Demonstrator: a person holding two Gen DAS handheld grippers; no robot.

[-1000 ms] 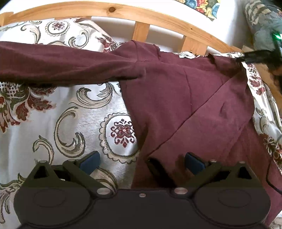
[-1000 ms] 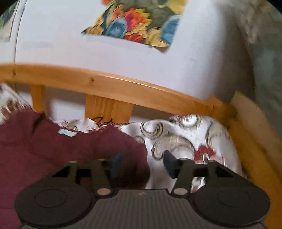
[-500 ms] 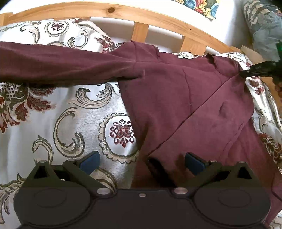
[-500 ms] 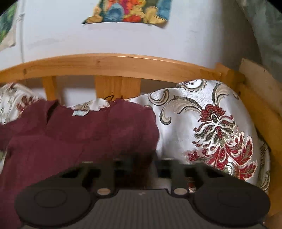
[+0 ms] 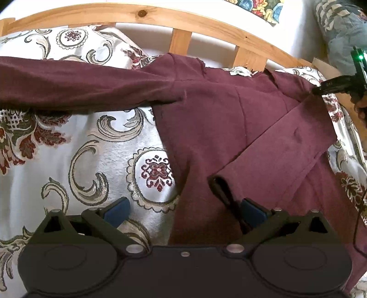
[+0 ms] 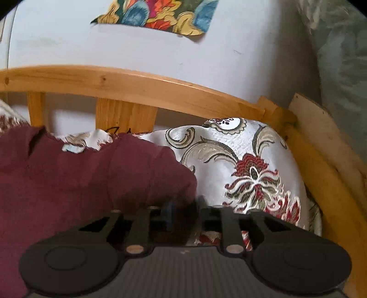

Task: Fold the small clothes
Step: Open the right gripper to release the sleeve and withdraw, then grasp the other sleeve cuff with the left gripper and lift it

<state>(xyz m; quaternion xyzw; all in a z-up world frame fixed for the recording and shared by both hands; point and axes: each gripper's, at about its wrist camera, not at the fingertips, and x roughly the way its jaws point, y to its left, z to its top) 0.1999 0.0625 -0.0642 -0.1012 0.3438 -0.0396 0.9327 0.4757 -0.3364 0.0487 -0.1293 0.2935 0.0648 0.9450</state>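
Note:
A maroon long-sleeved shirt (image 5: 218, 119) lies spread on the patterned bed cover, one sleeve stretched out to the left (image 5: 68, 84) and the other folded diagonally across the body (image 5: 275, 155). My left gripper (image 5: 184, 211) hovers open over the shirt's near edge, and the folded sleeve's cuff (image 5: 220, 185) lies between its blue pads. My right gripper (image 6: 185, 211) is at the shirt's right shoulder (image 6: 149, 165). Its jaws are opening, blurred and a little apart, with the fabric edge between them. Its tip (image 5: 321, 88) also shows at the shoulder in the left wrist view.
The bed cover (image 5: 91, 146) is silvery white with red and grey scrolls. A curved wooden headboard rail (image 6: 137, 82) with slats runs right behind the shirt. A white wall with a colourful cloth (image 6: 156, 16) stands behind it, and grey bedding (image 5: 339, 29) is at far right.
The right gripper's jaws went from wide apart to closed on the shoulder edge, and now stand slightly parted. The shoulder fabric shifted a little. My left gripper stayed put.

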